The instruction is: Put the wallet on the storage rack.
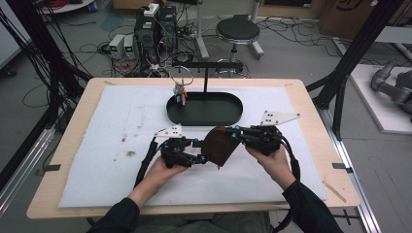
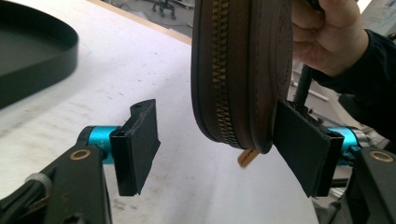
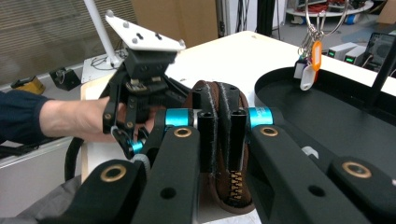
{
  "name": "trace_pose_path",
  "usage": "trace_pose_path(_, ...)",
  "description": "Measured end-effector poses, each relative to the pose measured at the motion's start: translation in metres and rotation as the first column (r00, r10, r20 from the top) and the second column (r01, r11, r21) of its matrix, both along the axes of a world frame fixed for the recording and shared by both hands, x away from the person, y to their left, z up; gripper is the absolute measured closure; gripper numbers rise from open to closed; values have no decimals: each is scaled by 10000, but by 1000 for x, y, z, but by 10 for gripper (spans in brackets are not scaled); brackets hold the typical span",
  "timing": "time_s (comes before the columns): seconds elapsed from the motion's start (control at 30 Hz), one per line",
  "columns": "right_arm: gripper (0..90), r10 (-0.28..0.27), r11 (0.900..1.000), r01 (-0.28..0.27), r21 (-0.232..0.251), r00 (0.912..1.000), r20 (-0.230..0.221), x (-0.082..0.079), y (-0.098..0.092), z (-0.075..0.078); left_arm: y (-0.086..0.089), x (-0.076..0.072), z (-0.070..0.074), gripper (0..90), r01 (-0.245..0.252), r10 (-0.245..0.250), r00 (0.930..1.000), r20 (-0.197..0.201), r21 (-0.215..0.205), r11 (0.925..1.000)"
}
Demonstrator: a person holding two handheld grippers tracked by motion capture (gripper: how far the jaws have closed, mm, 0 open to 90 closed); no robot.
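**Brown zip pouch up off the table, between both my grippers**

Closest to me: my two hands come in from the bottom of the high view, dark sleeves on both arms. My right gripper point(image 1: 236, 135) is clamped tight on the brown pouch point(image 1: 219, 144) — in the right gripper view both black pads squeeze the pouch's edge with barely any gap, and the brass zipper point(image 3: 235, 182) runs down just below the pads. The pouch is held up off the white mat point(image 1: 121, 121), roughly at the middle of the table, standing on edge rather than lying flat.

My left gripper point(image 1: 201, 151) sits just beside it with its jaws wide apart. In the left gripper view the pouch hangs down between them: the far pad point(image 2: 301, 144) is touching or nearly touching the pouch's side, I can't tell which, while the near pad point(image 2: 137, 144) is well clear of it, with white mat showing in the gap. So no grip there. A small tan zipper pull point(image 2: 247, 157) pokes out under the pouch's lower edge.

Further back on the mat there's a black oval tray point(image 1: 233, 116) with a post and crossbar rising from it — a bunch of keys and tags point(image 1: 180, 92) on a wire ring hangs at its left end. Beyond the table a round stool point(image 1: 237, 30) stands on the floor.
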State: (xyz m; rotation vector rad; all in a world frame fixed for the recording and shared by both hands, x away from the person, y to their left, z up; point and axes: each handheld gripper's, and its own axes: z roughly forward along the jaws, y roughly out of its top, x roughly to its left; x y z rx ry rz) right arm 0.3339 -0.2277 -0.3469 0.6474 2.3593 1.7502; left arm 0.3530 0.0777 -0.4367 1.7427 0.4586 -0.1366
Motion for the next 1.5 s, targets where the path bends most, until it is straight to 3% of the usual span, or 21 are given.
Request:
trace_pose_path(0.17, 877, 31, 10000, -31, 29, 10000, 57, -1, 0, 0, -1, 0, 0, 348, 320, -318, 9995, 43, -442, 9985)
trace_pose_path(0.23, 876, -3, 10000, 3, 51, 10000, 44, -1, -2, 1, 2, -1, 3, 514, 427, -410, 9988, 253, -691, 9967)
trace_pose_path(0.53, 871, -17, 9999, 17, 164, 10000, 13, 2, -6, 1, 11, -1, 10, 656, 383, -335, 9979, 555, -875, 9954)
trace_pose_path(0.87, 833, 143, 9998, -144, 136, 9999, 21, 5, -9, -1, 19, -2, 27, 675, 323, -325, 9931, 1123, 33, 9995)
trace_pose_path(0.97, 775, 166, 9995, -165, 281, 9999, -36, 5, -13, 0, 23, -2, 31, 675, 222, -251, 9916, 1266, 241, 9995)
trace_pose_path(1.0, 667, 69, 9994, -68, 327, 10000, -10, 6, -16, 1, 25, -2, 34, 676, 226, -272, 9911, 1305, 363, 9991)
trace_pose_path(1.03, 667, 69, 9994, -68, 327, 10000, -10, 6, -16, 1, 25, -2, 34, 676, 226, -272, 9911, 1305, 363, 9991)
trace_pose_path(1.07, 612, 42, 9994, -38, 349, 9999, -105, 8, -17, 2, 26, -2, 38, 676, 233, -318, 9899, 1385, 624, 9978)
trace_pose_path(1.13, 532, 50, 9995, -45, 322, 9999, -143, 9, -18, 2, 27, -3, 40, 676, 238, -346, 9885, 1470, 749, 9969)
trace_pose_path(1.3, 442, 337, 9991, -329, 279, 9990, -285, 10, -16, 1, 27, -5, 42, 678, 363, -509, 9874, 1498, 987, 9945)
trace_pose_path(1.4, 424, 662, 9978, -661, 54, 9970, -407, 10, -10, -1, 18, -7, 43, 678, 781, -1064, 9818, 1572, 1761, 9813)
trace_pose_path(1.5, 407, 901, 9954, -919, -260, 9939, -639, 11, -5, -4, 13, -10, 44, 678, 928, -1255, 9775, 1697, 1883, 9777)
